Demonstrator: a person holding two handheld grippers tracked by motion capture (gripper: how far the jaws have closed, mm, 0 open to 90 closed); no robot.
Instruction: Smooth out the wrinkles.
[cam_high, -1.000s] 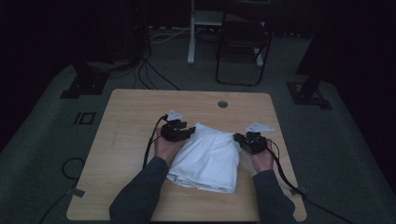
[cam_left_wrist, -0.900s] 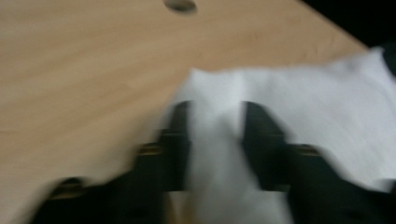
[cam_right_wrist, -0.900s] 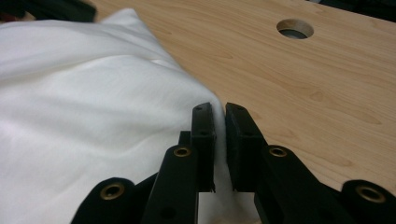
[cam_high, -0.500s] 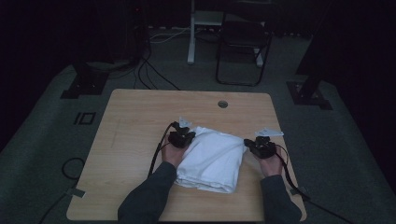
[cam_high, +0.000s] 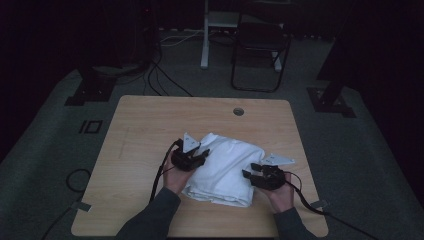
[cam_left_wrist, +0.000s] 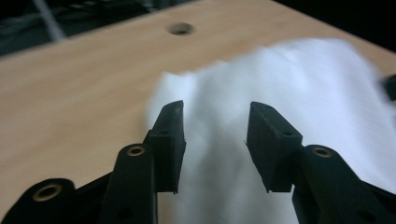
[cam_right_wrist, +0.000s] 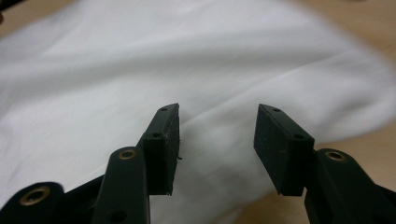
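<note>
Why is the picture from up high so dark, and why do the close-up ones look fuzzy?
High view: dim room, only the table and white cloth stand out. Left gripper view: cloth edges smeared, jaws sharp. Right gripper view: cloth soft and blurred, jaws crisp.

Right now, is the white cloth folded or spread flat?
Folded: the white cloth lies as a thick bundle on the table, layered edges along its near side.

Dark grey sleeves (cam_high: 150, 220), black ribbed fingers (cam_left_wrist: 169, 140), brass rivets, grey triangular plates (cam_high: 190, 143), trailing black cables (cam_high: 159, 176)

Bare table (cam_high: 145, 130) lies open around the folded white cloth (cam_high: 225, 167), nothing else obstructing.
</note>
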